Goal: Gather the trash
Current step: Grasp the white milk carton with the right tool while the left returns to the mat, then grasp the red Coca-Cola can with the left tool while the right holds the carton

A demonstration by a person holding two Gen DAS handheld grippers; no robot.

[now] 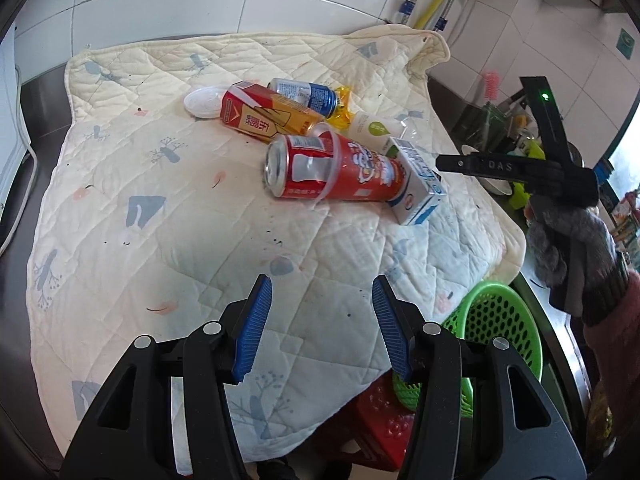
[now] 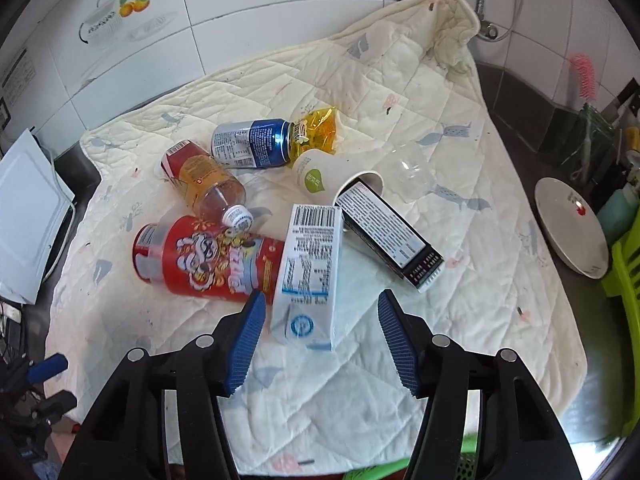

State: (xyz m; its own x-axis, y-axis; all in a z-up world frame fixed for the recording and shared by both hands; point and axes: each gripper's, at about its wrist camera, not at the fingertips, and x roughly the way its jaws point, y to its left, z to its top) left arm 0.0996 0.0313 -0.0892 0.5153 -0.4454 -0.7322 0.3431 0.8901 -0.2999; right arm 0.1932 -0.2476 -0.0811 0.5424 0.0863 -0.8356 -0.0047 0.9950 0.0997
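Trash lies heaped on a cream quilted pad (image 1: 160,208): a red snack tube (image 1: 360,180) (image 2: 216,256), a red can (image 1: 296,164) at its end, a white-and-blue milk carton (image 1: 416,184) (image 2: 310,268), a blue can (image 1: 308,94) (image 2: 252,148), a red-and-orange drink container (image 1: 264,114) (image 2: 204,180), a white paper cup (image 2: 320,176), a black box (image 2: 388,236) and a yellow wrapper (image 2: 316,132). My left gripper (image 1: 322,300) hovers open over bare pad, short of the heap. My right gripper (image 2: 320,300) (image 1: 448,162) is open, with the carton's near end between its blue pads, untouched.
A green perforated basket (image 1: 500,332) sits below the pad's right front corner, beside something red (image 1: 372,420). A gloved hand (image 1: 568,240) holds the right gripper. A white plate (image 2: 572,232) and a green rack (image 2: 624,264) stand at the right. A tiled wall backs the counter.
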